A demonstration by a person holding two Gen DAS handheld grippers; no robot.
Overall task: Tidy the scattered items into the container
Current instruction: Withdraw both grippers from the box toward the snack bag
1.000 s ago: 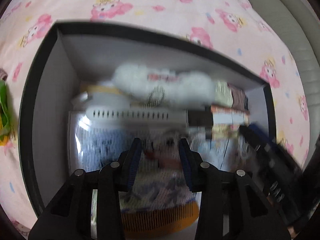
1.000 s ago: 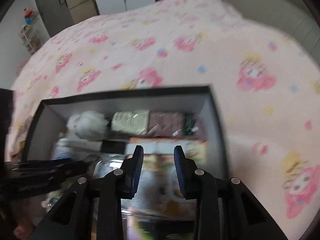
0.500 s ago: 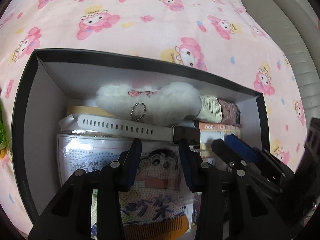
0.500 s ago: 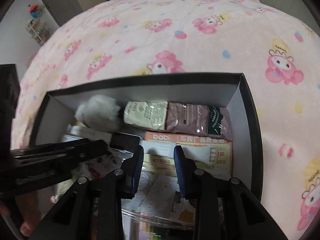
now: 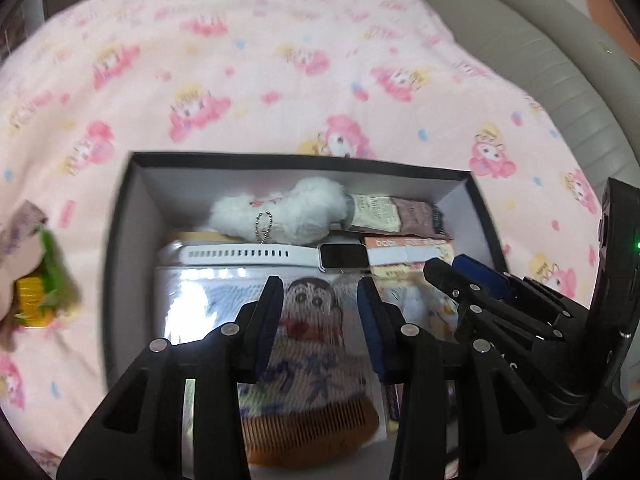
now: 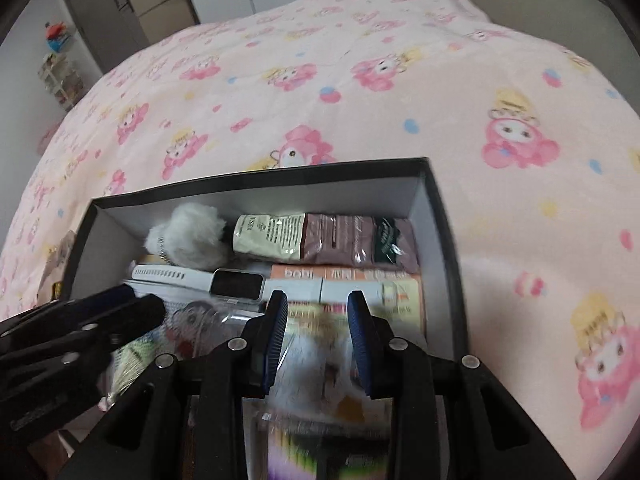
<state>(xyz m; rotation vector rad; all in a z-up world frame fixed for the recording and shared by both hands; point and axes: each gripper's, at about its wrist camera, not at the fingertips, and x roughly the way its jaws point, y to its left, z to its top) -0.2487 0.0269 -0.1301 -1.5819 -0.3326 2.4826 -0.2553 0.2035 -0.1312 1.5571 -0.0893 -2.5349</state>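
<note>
A black box with pale inner walls [image 5: 136,200] [image 6: 430,200] sits on the pink cartoon blanket. Inside lie a white fluffy keychain toy [image 5: 280,216] [image 6: 188,240], a white smartwatch [image 5: 276,256] [image 6: 236,282], snack packets [image 5: 396,216] [image 6: 320,236], an orange carton [image 6: 360,280] and a cartoon-print bag [image 5: 308,336]. My left gripper [image 5: 320,312] is open and empty above the bag. My right gripper [image 6: 316,320] is open and empty over the box's right half; it also shows in the left wrist view [image 5: 480,296].
A green and yellow item [image 5: 36,292] with a brownish wrapper lies on the blanket [image 5: 280,80] left of the box. A grey padded edge [image 5: 560,60] runs along the far right. Cupboards and a shelf [image 6: 120,20] stand beyond the bed.
Both grippers have drawn back and up from the box, so more blanket shows beyond it. Both stay open and empty. The box contents have not moved.
</note>
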